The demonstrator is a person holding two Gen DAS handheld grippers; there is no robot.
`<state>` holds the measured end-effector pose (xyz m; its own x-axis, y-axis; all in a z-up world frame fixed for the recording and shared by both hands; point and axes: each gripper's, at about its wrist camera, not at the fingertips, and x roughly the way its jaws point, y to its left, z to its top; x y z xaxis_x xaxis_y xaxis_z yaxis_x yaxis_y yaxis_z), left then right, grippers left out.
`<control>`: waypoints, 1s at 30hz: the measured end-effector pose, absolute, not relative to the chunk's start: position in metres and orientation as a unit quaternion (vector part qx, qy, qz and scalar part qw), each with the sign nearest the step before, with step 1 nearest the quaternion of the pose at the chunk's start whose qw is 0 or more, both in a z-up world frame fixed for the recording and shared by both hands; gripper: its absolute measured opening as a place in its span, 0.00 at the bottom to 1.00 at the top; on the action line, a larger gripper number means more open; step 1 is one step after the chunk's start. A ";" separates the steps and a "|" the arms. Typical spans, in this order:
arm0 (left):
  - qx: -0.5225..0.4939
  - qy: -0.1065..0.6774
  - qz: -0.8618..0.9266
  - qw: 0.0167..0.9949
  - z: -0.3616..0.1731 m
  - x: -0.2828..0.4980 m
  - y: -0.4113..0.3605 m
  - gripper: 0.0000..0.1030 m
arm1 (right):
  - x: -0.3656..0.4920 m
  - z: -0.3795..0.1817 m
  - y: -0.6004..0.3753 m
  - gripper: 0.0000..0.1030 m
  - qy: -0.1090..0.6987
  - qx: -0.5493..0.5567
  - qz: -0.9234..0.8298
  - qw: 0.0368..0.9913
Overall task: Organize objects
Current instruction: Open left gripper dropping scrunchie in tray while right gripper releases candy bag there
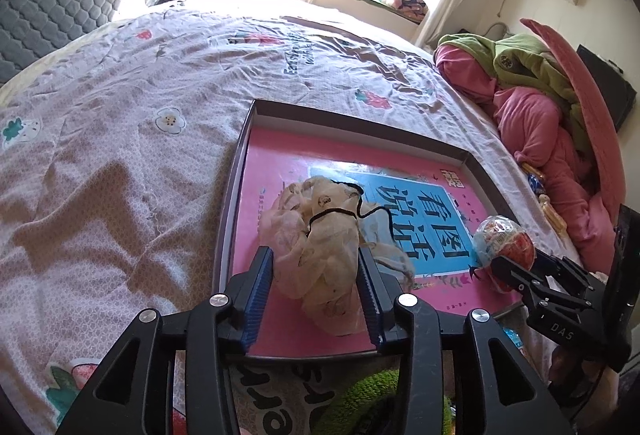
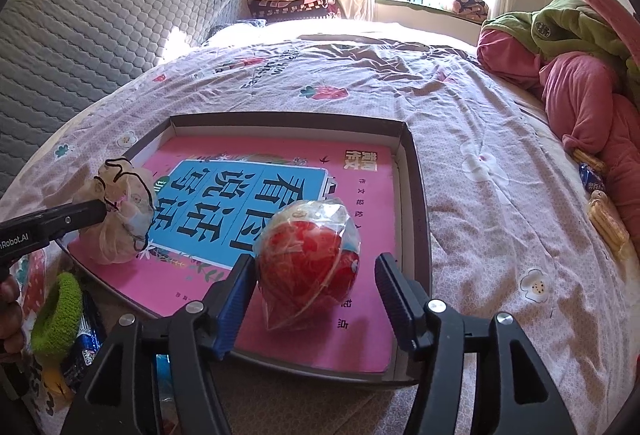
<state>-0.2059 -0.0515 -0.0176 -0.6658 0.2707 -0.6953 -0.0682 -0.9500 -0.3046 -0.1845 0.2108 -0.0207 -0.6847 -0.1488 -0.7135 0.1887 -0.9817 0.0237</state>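
Note:
A shallow dark box lies on the bed with a pink and blue book inside. My left gripper is shut on a beige mesh scrunchie with a black cord, over the book; it also shows in the right wrist view. A red and white egg-shaped toy in clear wrap rests on the book. My right gripper is open, its fingers either side of the egg, the left finger touching or nearly touching it.
The bed carries a flowered sheet. A green knitted hair band and blue packets lie near the box's front edge. Pink and green bedding is piled at the right, with snack packets beside it.

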 end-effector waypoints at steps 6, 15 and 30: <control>-0.392 -0.135 0.905 0.091 -0.013 -0.205 -0.056 0.48 | -0.184 -0.020 0.214 0.61 0.020 0.387 -0.918 0.091; -0.378 -0.143 0.910 0.089 -0.002 -0.200 -0.061 0.53 | -0.183 -0.016 0.216 0.62 0.010 0.381 -0.920 0.092; -0.352 -0.139 0.922 0.080 0.021 -0.176 -0.062 0.57 | -0.176 -0.002 0.218 0.67 -0.007 0.365 -0.925 0.107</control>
